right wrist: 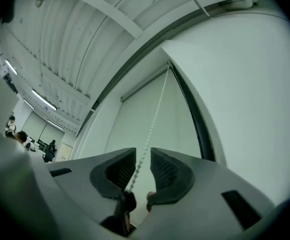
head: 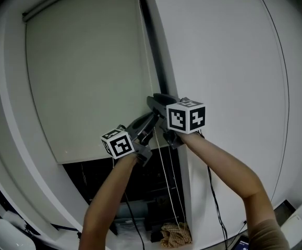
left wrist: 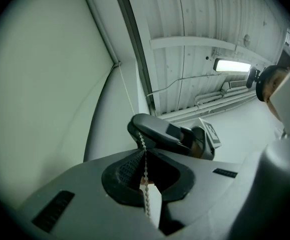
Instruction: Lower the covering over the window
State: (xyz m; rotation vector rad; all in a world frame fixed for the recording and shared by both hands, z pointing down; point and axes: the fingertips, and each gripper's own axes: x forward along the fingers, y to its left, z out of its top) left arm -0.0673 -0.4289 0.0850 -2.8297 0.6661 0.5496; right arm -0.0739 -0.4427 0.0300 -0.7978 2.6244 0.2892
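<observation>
Left claw [left wrist: 145,153] clamped together on the bead chain [left wrist: 146,181], which runs straight up between its pads. Right claw [right wrist: 143,159] just above it, jaws apart, the same chain passing loose between them. Chain hangs at the right edge of the roller blind [head: 88,72]. The blind covers most of the window [head: 140,191], with a dark gap below its hem.

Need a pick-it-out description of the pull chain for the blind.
Start at the pale fabric roller blind, then go to the dark vertical frame strip along its right edge. The thin white chain hangs there; unlike the smooth black cable nearby, it is beaded.
</observation>
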